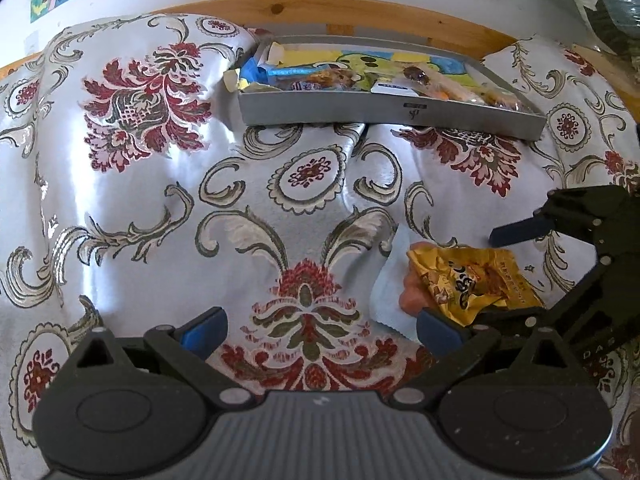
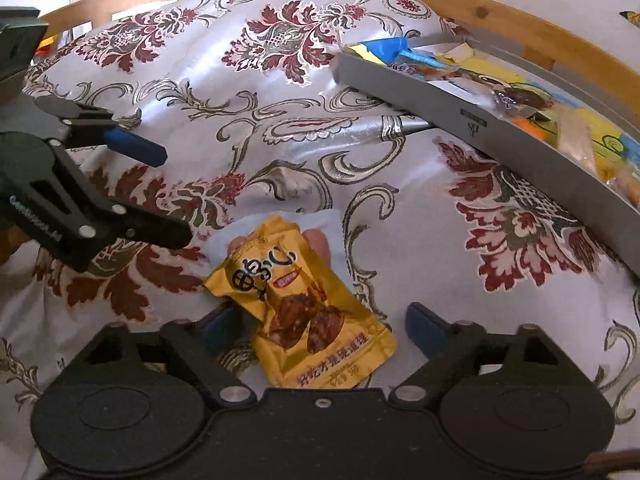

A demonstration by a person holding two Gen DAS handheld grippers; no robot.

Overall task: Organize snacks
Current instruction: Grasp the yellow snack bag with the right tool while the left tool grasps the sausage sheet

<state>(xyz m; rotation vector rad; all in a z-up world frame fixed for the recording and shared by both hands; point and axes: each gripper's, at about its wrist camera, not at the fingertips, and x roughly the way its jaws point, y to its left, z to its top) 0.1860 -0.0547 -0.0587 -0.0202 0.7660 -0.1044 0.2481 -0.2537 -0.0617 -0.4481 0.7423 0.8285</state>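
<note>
1. Through your left wrist camera, your left claw (image 1: 320,330) stands wide apart with nothing between its blue pads, low over the floral cloth (image 1: 160,200) on the tabletop.
2. To its right lies a yellow snack packet (image 1: 472,280), crumpled, resting on a pale blue wrapper (image 1: 390,276) with something pinkish-orange under it; what that is, you cannot tell.
3. Your right claw (image 1: 496,272) comes in from the right edge, one blue-tipped finger just beyond the packet and the other at its near side, so the packet sits in the gap.
4. Farther back, a grey tray (image 1: 392,114) sits on the cloth by a wooden rail (image 1: 360,12), and it holds mixed snack packets on a bright cartoon lining.
5. Through your right wrist camera, your right claw (image 2: 324,326) is spread wide, and the yellow snack packet (image 2: 304,312) lies flat between its fingers, overlapping the left pad; the right pad is clear of it.
6. The pale blue wrapper (image 2: 320,220) shows from under the packet's far end.
7. Your left claw (image 2: 168,196) reaches in from the left, fingers well apart and empty.
8. The grey tray (image 2: 500,136) runs along the upper right, well apart from the packet, with snacks inside.
</note>
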